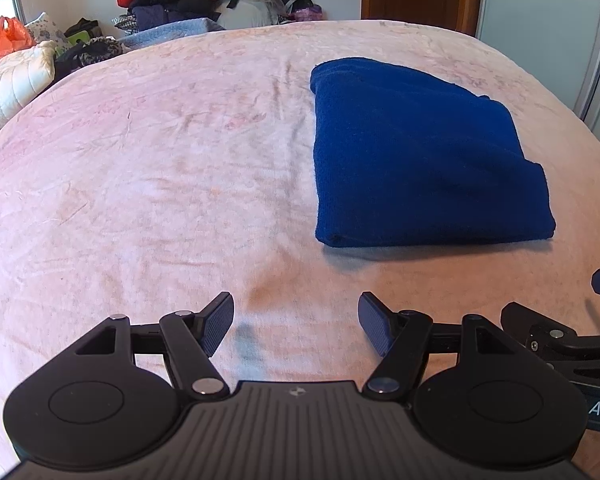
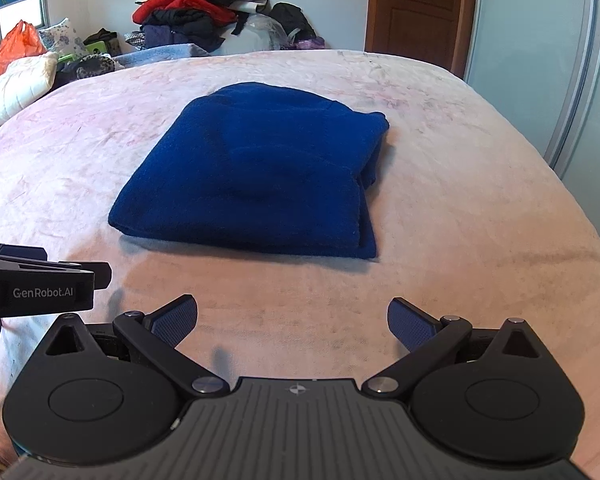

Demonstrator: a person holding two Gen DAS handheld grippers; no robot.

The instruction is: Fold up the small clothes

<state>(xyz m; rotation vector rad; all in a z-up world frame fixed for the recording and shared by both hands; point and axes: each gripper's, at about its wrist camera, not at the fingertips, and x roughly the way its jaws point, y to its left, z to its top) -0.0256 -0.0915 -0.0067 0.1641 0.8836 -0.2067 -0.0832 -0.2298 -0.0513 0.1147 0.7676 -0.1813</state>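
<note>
A dark blue garment point(image 1: 416, 156) lies folded into a thick rectangle on the pink bedspread point(image 1: 160, 168). In the right wrist view the blue garment point(image 2: 256, 172) sits straight ahead, its layered edges showing on the right side. My left gripper point(image 1: 296, 320) hangs open over bare bedspread, short of the garment's near left corner, with nothing between its fingers. My right gripper point(image 2: 292, 320) is open too, a little short of the garment's near edge, and holds nothing. Part of the right gripper shows at the right edge of the left wrist view, beside the left one.
A heap of red, black and purple clothes point(image 2: 196, 12) is piled past the bed's far edge. An orange bag point(image 2: 12, 52) and a white quilted cushion point(image 2: 16, 84) lie at the far left. A wooden door point(image 2: 416, 8) and a sliding wardrobe panel point(image 2: 548, 60) stand to the right.
</note>
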